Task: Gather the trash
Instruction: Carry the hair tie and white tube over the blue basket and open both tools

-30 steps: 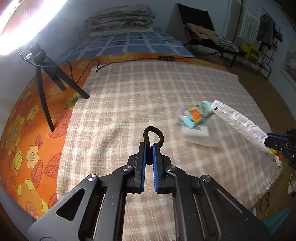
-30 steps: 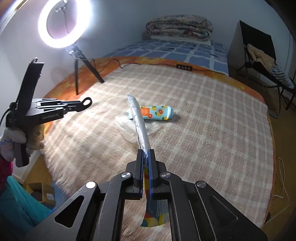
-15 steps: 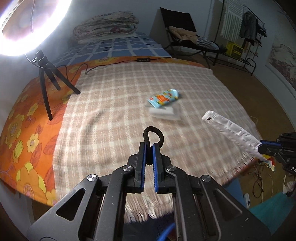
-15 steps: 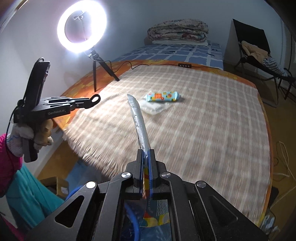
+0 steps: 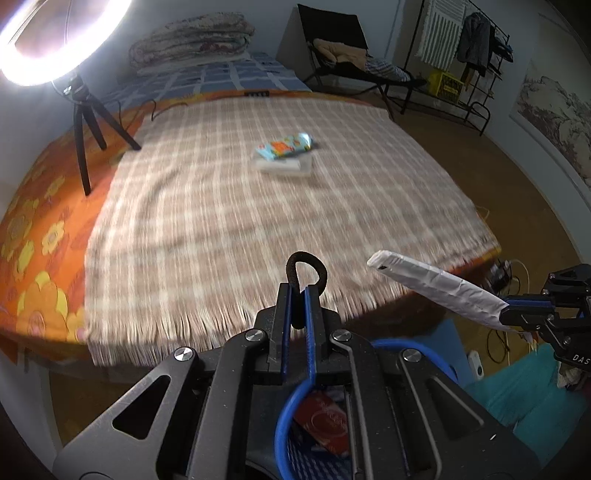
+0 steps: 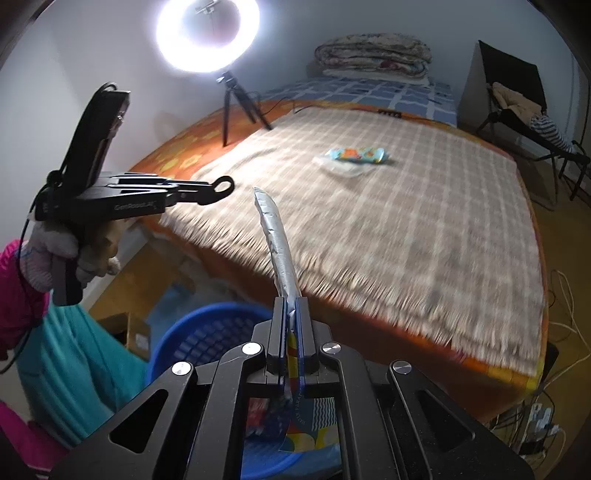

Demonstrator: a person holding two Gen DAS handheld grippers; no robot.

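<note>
Brown-and-cream plaid fabric point(image 5: 258, 206) is spread over a bed, with an orange floral sheet point(image 5: 33, 236) showing along its edge and one lit ring light point(image 6: 207, 33) on a tripod standing at the far corner. Two pieces of trash are seen left on the plaid, well apart from both grippers: one blue snack wrapper point(image 5: 285, 146) with orange print, and one clear plastic bag point(image 5: 286, 166) touching it on the near side. One folded quilt point(image 6: 373, 53) is stacked at the head of the bed, and one black chair point(image 6: 517, 96) is set beside it.

One blue basket point(image 6: 199, 343) is placed on the floor below the foot of the bed; a red packet point(image 5: 325, 421) is seen inside it, its printing too blurred to be read.

One black hair tie point(image 5: 306, 275) is clamped between the closed fingers of the left gripper point(image 5: 299, 306), its loop standing up above the tips. "GenRobot.AI" is read on that gripper's side in the right wrist view. One silver-lined wrapper point(image 6: 275, 243) is pinched by the right gripper point(image 6: 290, 317), whose fingers are pressed together on it; the strip rises upright, and its colourful printed end hangs below over the basket, its small lettering illegible.
</note>
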